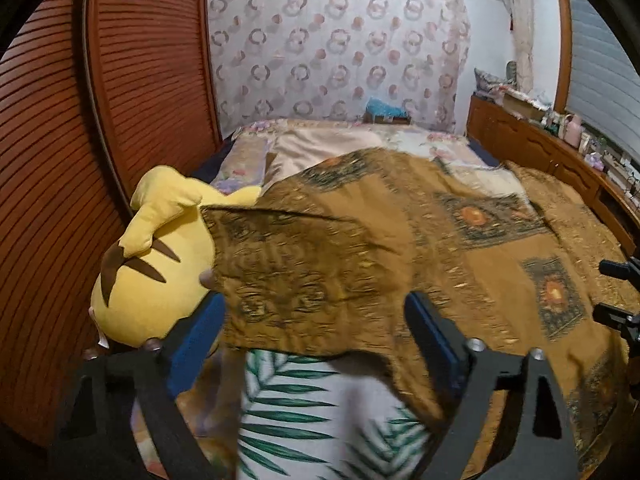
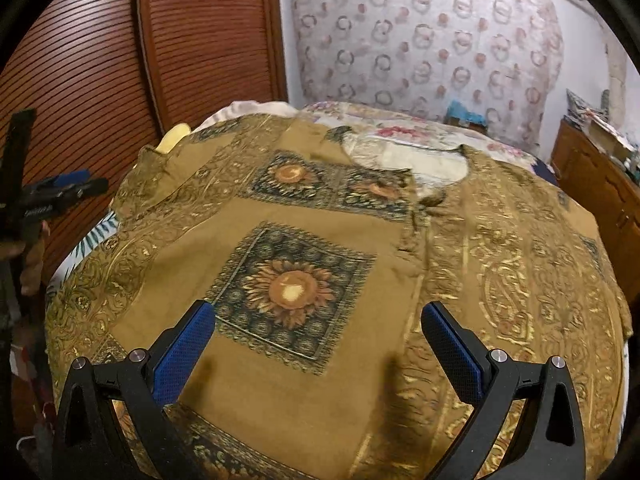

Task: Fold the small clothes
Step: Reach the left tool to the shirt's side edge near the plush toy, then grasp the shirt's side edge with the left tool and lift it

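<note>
- An ochre printed garment, patterned with sunflower squares and gold scrollwork, lies spread across the bed; everything below is placed relative to this garment.
- Its neckline opening sits at the garment's far side, with pale floral bedding showing through it.
- In the left wrist view a flap of the garment lies folded over its left part, the paler reverse side up.
- The left gripper hovers at the garment's near left edge with its jaws spread wide; the folded flap lies in the gap between the blue pads, and the pads do not press on it.
- The right gripper hangs over the garment's near middle, just in front of the largest sunflower square, jaws wide apart and nothing pinched between them.
- A yellow plush toy with brown stripes rests just beyond the garment's left edge, touching the folded flap.
- A white cloth with green leaf print peeks out from under the garment's near left corner.
- Reddish louvred wooden doors stand to the left of the garment, past the toy.
- A wooden cabinet with small items on top runs along the garment's right side.
- A curtain with ring patterns hangs on the wall beyond the garment's far edge.
</note>
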The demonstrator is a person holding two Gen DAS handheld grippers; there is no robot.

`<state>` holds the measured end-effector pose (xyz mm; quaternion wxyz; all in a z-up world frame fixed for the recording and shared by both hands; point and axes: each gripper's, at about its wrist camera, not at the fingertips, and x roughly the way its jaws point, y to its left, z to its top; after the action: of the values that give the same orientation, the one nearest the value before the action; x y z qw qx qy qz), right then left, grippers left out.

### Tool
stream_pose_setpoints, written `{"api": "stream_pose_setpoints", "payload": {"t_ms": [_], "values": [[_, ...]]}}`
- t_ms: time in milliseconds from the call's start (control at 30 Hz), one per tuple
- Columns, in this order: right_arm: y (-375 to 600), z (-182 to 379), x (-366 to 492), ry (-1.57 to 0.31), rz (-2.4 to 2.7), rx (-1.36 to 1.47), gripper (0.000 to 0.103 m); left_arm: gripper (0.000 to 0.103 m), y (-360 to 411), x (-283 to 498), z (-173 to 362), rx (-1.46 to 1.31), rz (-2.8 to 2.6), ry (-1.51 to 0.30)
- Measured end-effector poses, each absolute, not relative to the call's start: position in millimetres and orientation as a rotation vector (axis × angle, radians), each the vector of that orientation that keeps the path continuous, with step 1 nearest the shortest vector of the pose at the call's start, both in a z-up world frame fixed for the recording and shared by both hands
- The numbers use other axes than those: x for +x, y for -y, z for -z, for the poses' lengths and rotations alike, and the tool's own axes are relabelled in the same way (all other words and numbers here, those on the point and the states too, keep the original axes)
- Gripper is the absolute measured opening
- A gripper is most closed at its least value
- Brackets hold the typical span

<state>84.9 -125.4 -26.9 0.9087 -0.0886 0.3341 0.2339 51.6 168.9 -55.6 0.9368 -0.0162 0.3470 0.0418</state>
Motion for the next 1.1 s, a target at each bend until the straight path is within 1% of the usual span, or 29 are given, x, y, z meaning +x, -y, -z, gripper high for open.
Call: {"api": "stream_pose_setpoints", "payload": {"t_ms": [100,467,633,767,800,833,867,933,1033,1100], "values": [[120,29,87,-0.693,-0.499,-0.194,0.102,0.075,-183,61,65,-0.044,-0.093,-0.750],[108,42,92,-0.719,-0.525,-0.216,0.102,0.074,-236,90,85,-0.148,-0.101,-0.827],[104,47,94,-0.727,-0.523,-0.228,0.102,0.061,-241,101,88,-0.166,-0.066,-0.835],[103,49,93,-0.728,-0.525,-0.225,0.102,0.060,-243,106,85,-0.161,-0.055,-0.818],[103,49,93,-0.728,-0.526,-0.223,0.102,0.058,-246,108,85,-0.167,-0.049,-0.815],[103,49,93,-0.730,-0.527,-0.220,0.102,0.051,-248,110,85,-0.175,-0.044,-0.814],[104,50,94,-0.731,-0.528,-0.217,0.102,0.043,-250,111,85,-0.187,-0.026,-0.818],[104,50,94,-0.732,-0.528,-0.214,0.102,0.040,-252,113,86,-0.198,-0.011,-0.825],[105,50,93,-0.731,-0.529,-0.210,0.102,0.033,-251,114,86,-0.195,0.005,-0.830],[105,51,93,-0.732,-0.531,-0.208,0.102,0.022,-249,113,85,-0.192,0.016,-0.829]]}}
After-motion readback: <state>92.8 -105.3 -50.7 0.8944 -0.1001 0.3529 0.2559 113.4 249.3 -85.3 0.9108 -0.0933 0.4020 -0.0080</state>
